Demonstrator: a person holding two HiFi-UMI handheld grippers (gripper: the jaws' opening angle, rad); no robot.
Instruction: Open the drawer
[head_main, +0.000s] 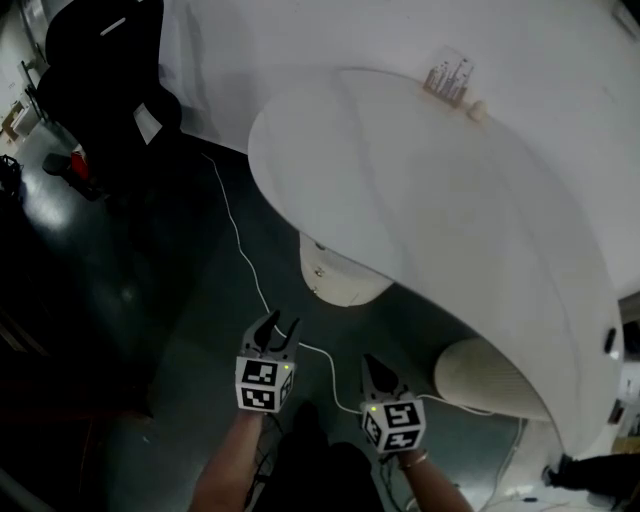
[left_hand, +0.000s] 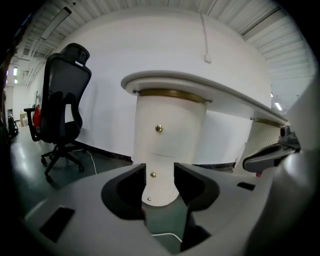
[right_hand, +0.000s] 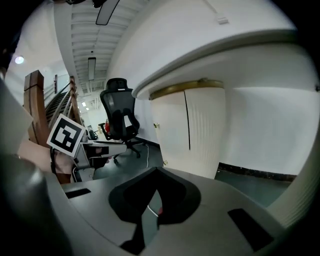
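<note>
Drawers shut: the white rounded drawer pedestal (left_hand: 167, 117) stands under the curved white tabletop (left_hand: 200, 85), apart from your left gripper (left_hand: 159, 167), jaws spread and empty. Only that view faces its small brass knobs (left_hand: 158, 128) squarely; your right gripper (right_hand: 156, 172) is pinched closed, empty.

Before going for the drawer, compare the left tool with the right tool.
The left grey marker-cube tool has its jaws apart; the right grey marker-cube tool has them together. Between the left tool's jaws shows the white round pedestal with brass knobs; the right tool's slit shows dark floor and white cable. Both hold nothing, short of the pedestal.
</note>
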